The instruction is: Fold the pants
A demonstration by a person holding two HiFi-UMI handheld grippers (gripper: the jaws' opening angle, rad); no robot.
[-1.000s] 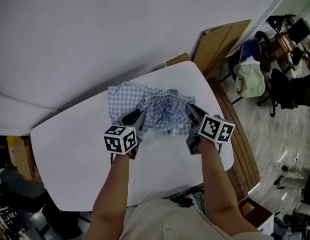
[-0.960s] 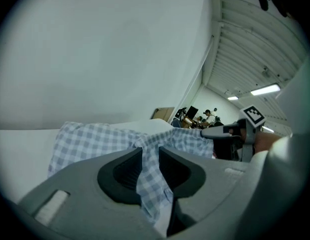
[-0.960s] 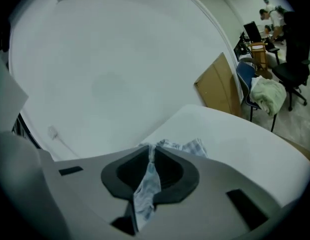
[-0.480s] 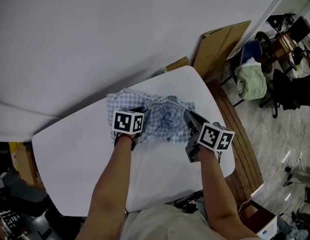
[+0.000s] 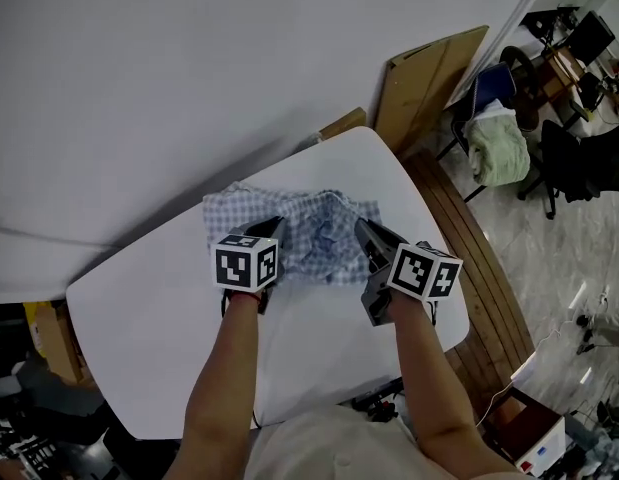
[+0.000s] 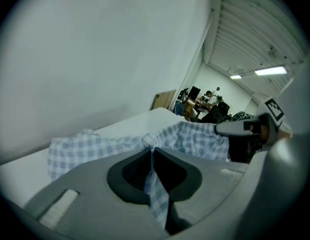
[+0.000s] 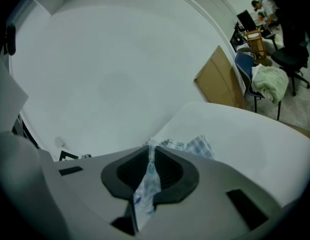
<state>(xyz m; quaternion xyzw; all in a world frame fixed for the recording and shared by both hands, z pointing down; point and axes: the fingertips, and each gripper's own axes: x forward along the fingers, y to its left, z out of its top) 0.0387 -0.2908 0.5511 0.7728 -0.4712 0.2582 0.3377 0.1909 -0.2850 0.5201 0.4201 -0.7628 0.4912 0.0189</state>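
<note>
The left claw [image 6: 150, 150] has just been closing, and its jaws are now pinched together on a thin ridge of checked cloth that runs back between the dark pads. The right claw [image 7: 150, 147] is likewise clamped on a bunched fold of the same cloth, and has kept its place and its grip since a second ago. In that time the left claw [image 5: 266, 228] has shifted a little inward along the near hem. Both claws [image 5: 362, 228] bite the near edge of the pants [image 5: 319, 233], one at each end.

The pants are soft, light blue-and-white gingham, rumpled and gathered into a wide low heap. They lie toward the far right corner of the desk [image 5: 139, 308], which is smooth, white and round-cornered. A flat brown cardboard sheet [image 5: 429, 78] leans on the wall beyond that corner.
</note>
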